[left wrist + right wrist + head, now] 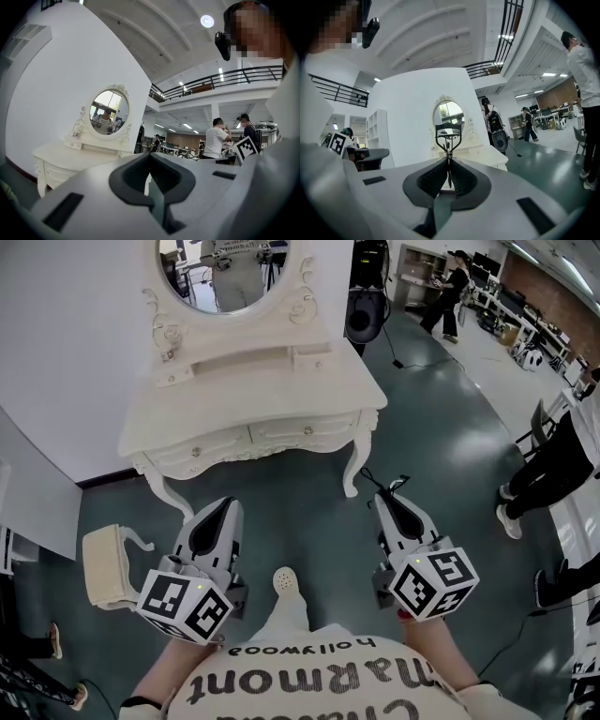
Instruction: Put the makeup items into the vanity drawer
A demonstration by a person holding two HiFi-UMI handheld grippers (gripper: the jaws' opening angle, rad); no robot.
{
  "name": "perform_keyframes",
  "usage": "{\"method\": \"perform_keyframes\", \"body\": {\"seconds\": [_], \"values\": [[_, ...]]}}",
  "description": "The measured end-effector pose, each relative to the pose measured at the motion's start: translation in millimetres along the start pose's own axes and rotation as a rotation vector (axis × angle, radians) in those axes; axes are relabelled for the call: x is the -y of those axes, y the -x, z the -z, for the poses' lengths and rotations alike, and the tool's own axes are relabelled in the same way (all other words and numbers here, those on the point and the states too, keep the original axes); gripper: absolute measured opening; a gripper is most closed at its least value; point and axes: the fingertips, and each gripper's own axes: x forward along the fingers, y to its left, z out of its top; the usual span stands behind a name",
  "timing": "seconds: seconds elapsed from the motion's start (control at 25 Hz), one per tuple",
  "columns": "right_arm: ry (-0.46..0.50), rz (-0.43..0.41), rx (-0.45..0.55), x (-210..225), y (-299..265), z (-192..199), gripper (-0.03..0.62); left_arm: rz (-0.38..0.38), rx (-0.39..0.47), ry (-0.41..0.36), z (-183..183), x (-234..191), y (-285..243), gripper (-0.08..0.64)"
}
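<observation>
Right hand-held gripper (449, 161) is clamped on the eyelash curler (448, 133), which pokes out past the tips toward 12 o'clock. Left hand-held gripper (151, 157) is pinched together, nothing in it. Vanity (253, 395) sits at 12 o'clock, drawers (305, 430) closed.

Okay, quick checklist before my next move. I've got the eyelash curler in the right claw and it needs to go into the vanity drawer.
1. Eyelash curler secure in right claw: ok, pinched low, its head pointing away.
2. Left claw free to pull a drawer: ok, shut on nothing.
3. A drawer open: not ok, left drawer and right drawer are both closed.
4. Close enough to the vanity: not ok, both claws are well short of it.
5. Other makeup items located: cannot tell, none shows on the vanity top.
</observation>
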Motion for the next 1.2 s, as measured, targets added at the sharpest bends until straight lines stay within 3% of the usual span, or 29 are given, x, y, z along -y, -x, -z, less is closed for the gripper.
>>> {"method": "perform_keyframes", "body": {"seconds": [0.4,1.2], "values": [[0.011,0.022,-0.035,20.4,-57.4,2.5,0.038,-0.014,-0.010,0.026,4.4,-46.6,-47.5,0.009],[0.004,0.025,-0.015,60.4,-207.5,-42.0,0.038,-0.016,0.027,0.037,-38.4,-146.4,-172.0,0.009]]}}
